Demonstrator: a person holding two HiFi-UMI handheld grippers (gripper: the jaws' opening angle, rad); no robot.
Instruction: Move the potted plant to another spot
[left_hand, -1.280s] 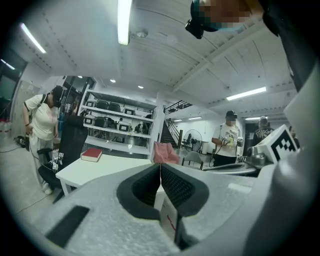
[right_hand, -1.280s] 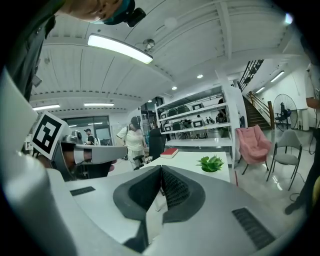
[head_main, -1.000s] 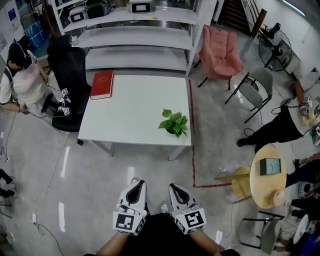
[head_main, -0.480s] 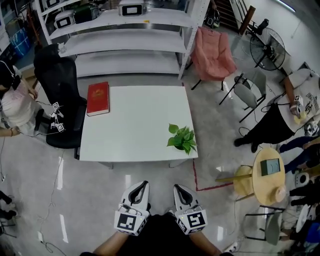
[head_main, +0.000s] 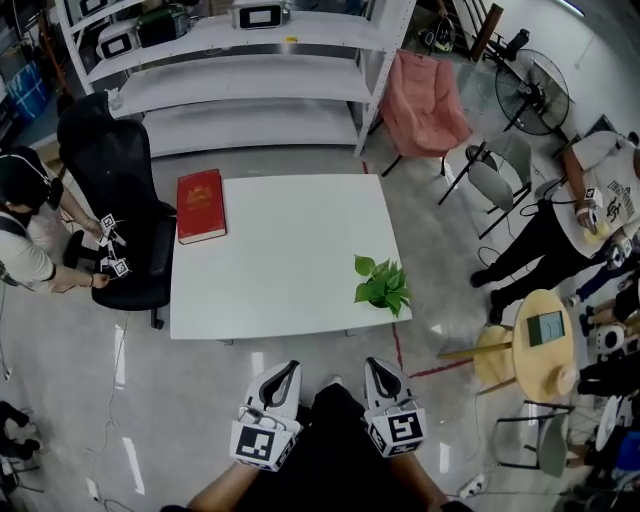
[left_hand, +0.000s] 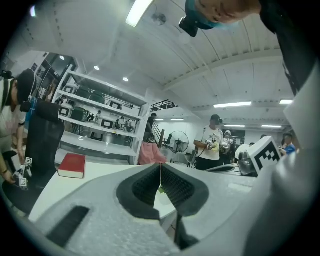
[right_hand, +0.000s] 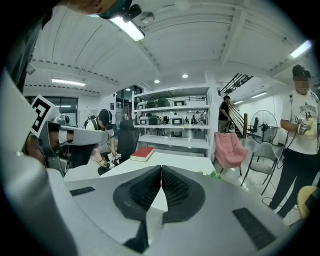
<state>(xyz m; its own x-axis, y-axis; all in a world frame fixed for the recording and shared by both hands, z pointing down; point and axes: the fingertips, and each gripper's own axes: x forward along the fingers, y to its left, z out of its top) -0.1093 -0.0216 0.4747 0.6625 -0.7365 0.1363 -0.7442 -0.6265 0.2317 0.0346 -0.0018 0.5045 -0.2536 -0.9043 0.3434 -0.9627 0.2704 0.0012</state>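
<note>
**Now nearer the potted plant (head_main: 381, 286)**

The desk (head_main: 280, 250) has come closer. The left tool (head_main: 281, 374) and the right tool (head_main: 381, 370) are both shut and hold nothing. The potted plant stands straight ahead of the right tool, still apart, so I think grabbing comes soon.

Most of the white table (head_main: 280, 260) lies bare — red book (head_main: 201, 205) far-left, potted plant (head_main: 382, 284) by the near-right edge.

Head view: potted plant (head_main: 381, 283), pot hidden under its own leaves. Right gripper view: only leaf tips show past the right hand-held gripper (right_hand: 161, 172) body. Red book (head_main: 201, 205) cover print too small to read.
</note>
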